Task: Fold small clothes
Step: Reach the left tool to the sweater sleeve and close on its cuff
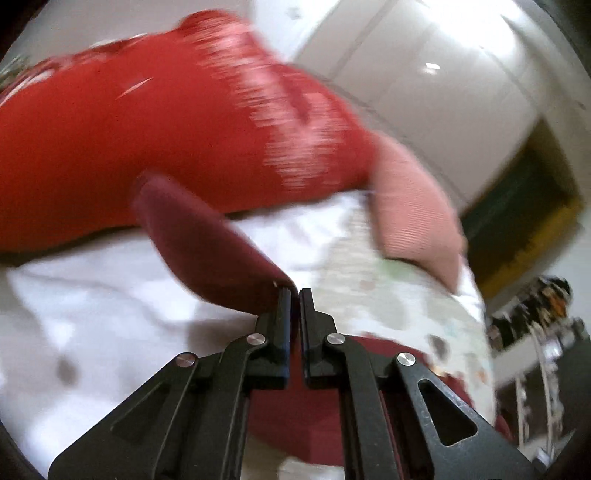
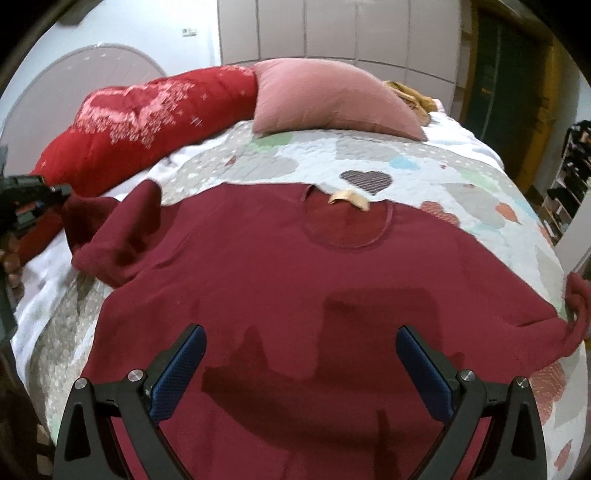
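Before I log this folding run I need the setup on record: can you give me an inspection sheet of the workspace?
Surface: bed with heart-patterned quilt.
Job's things: maroon sweatshirt spread flat, neck away from the right wrist camera, one sleeve lifted.
Clutter: pink cushion, red patterned pillow, yellowish cloth behind the cushion.
Grippers: left gripper shut on the sleeve; right gripper open, above the sweatshirt's lower part.
Cables: nothing seen.
Surroundings: white wardrobe doors, dark doorway, crowded shelf.
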Action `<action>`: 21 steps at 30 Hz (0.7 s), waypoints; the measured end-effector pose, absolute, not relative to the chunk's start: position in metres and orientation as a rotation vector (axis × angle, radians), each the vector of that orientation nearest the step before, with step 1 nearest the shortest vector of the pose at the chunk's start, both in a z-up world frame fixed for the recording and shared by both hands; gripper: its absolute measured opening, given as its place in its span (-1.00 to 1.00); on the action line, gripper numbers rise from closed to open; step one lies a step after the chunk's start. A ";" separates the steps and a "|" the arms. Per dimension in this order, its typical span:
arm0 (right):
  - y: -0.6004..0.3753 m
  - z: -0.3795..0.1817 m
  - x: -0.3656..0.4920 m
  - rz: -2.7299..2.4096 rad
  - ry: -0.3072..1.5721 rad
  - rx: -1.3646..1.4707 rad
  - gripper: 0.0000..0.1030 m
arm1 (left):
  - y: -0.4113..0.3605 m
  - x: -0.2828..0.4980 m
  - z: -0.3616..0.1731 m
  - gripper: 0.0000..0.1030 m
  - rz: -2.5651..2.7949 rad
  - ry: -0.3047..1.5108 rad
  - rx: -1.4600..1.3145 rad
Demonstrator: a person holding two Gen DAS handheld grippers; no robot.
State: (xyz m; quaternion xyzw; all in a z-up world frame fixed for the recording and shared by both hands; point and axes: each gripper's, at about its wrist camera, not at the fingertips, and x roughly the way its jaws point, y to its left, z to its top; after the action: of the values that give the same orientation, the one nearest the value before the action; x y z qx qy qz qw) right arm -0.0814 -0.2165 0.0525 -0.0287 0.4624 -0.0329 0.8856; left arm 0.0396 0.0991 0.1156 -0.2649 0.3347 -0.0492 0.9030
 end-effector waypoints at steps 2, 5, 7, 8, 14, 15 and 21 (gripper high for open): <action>-0.229 0.059 -0.082 -0.095 0.949 -0.054 0.98 | 0.060 0.033 0.138 -0.95 -0.204 0.665 -0.504; -0.248 0.068 -0.084 -0.134 0.931 -0.045 0.98 | -0.007 0.026 0.155 -0.95 -0.344 0.654 -0.427; -0.267 0.074 -0.086 -0.175 0.920 -0.040 0.98 | -0.049 0.023 0.156 -0.95 -0.435 0.679 -0.381; -0.274 0.077 -0.087 -0.194 0.917 -0.036 0.98 | -0.065 0.021 0.152 -0.95 -0.458 0.690 -0.363; -0.314 0.083 -0.104 -0.234 0.912 0.051 0.98 | -0.104 0.012 0.126 -0.94 -0.438 0.748 -0.265; -0.315 0.083 -0.105 -0.235 0.917 0.044 0.98 | -0.098 0.013 0.124 -0.94 -0.416 0.751 -0.261; -0.308 0.069 -0.102 -0.192 0.955 0.080 0.98 | -0.002 0.002 0.103 -0.49 -0.204 0.783 -0.339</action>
State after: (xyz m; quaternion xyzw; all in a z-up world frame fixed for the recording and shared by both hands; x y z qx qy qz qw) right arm -0.1018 -0.3083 0.0691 0.0382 0.4586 -0.0922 0.8830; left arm 0.0015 -0.0025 0.1033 -0.1641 0.3789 -0.0989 0.9054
